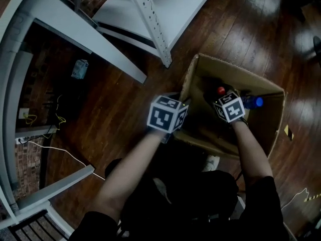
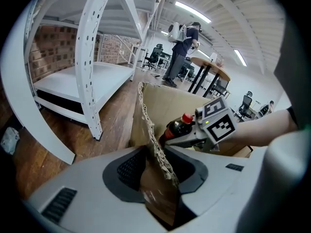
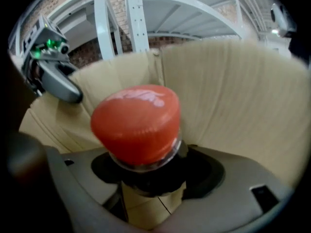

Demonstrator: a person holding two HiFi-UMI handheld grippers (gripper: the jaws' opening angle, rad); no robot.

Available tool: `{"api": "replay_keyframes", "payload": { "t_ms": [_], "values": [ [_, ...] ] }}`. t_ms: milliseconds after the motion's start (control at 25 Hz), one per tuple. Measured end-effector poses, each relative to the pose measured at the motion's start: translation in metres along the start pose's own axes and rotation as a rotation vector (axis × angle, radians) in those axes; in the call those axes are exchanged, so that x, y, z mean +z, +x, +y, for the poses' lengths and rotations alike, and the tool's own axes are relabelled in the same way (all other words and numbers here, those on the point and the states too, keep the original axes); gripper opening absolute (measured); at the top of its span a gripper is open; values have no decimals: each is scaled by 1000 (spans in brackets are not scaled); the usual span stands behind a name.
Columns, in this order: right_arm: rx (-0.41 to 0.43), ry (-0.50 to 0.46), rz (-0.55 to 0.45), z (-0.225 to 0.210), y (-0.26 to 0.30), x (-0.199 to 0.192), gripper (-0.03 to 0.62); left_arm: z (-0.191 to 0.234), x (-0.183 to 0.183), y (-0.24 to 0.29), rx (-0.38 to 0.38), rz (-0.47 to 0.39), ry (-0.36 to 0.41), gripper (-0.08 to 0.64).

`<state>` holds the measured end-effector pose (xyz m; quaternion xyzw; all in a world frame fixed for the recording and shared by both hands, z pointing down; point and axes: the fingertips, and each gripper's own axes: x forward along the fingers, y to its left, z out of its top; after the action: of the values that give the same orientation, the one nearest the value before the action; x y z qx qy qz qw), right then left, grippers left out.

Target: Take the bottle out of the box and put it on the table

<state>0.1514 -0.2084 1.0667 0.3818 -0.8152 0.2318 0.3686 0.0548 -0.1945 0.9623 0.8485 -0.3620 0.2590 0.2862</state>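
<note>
The box is showing matt brown cardboard, its torn edge baring rough corrugated flutes between the left gripper's jaws. That gripper's shell is looking like smooth matt grey plastic, with black textured pads inside. The right gripper is wearing the same grey plastic. The bottle is gleaming as clear glossy plastic around dark liquid, and its red cap is looking smooth and slightly shiny. At nine o'clock of the box in the head view, the floor is shining as dark polished wood. At eleven o'clock, the rack is showing white-painted perforated metal. Behind it, a wall is showing rough red brick.
</note>
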Motion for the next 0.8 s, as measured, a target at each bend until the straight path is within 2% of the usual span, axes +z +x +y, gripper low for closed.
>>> {"api": "replay_keyframes", "payload": {
  "t_ms": [120,240,320,440,560,640,680,720,800],
  "values": [
    [-3,-7,-67,5,-40,24,328,-1,2,0,-29,-17,-22,145],
    [-23,-19,-114,10,-85,47,327,-6,8,-8,-27,-39,14,306],
    [-32,-8,-132,13,-117,65,327,-7,30,-29,7,-107,22,310],
    [-49,2,-140,18,-170,89,325,-8,85,-75,61,-237,-50,310],
    [-52,17,-145,29,-224,115,325,-10,127,-116,82,-308,-177,308],
    [-40,32,-139,39,-258,131,325,-23,145,-138,73,-317,-212,262],
    [-38,37,-134,43,-274,138,324,-35,157,-148,60,-315,-196,249],
    [-39,42,-128,47,-289,146,324,-48,172,-160,48,-316,-163,206],
    [-38,55,-120,55,-320,162,324,-74,204,-187,34,-333,-96,89]
  ]
}}
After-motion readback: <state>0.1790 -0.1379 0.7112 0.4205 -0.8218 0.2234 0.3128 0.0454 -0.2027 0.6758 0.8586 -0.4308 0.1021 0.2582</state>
